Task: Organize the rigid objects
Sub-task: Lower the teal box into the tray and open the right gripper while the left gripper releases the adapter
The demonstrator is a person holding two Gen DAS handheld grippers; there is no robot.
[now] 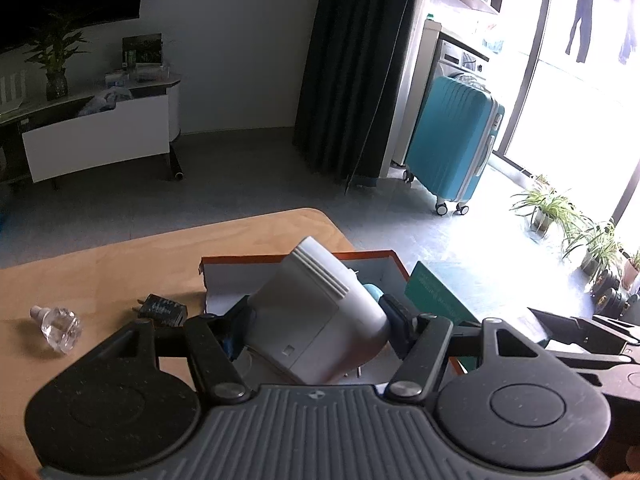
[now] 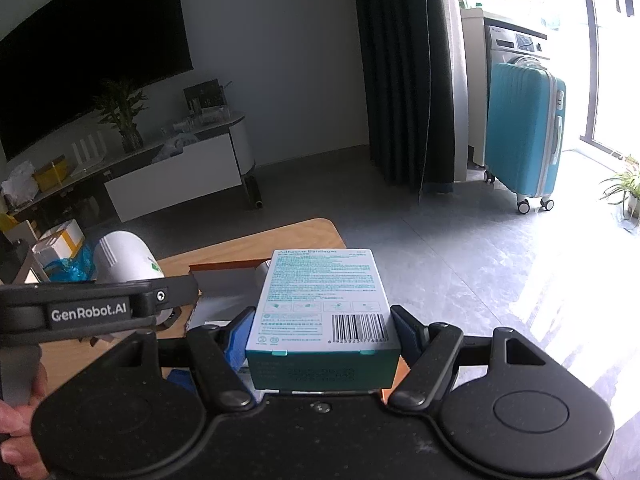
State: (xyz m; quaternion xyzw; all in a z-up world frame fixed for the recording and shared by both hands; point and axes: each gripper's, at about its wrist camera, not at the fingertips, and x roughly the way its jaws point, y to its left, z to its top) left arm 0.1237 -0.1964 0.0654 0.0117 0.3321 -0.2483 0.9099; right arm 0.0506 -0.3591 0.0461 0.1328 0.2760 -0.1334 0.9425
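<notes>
My left gripper is shut on a white plastic device and holds it tilted over an orange-rimmed open box on the wooden table. My right gripper is shut on a teal and white bandage box, barcode side up, just right of the orange box. The bandage box also shows in the left wrist view at the orange box's right edge. The left gripper with the white device shows at the left of the right wrist view.
A black plug adapter and a small clear bottle lie on the table left of the orange box. Beyond the table's far edge are the grey floor, a teal suitcase, a TV stand and potted plants.
</notes>
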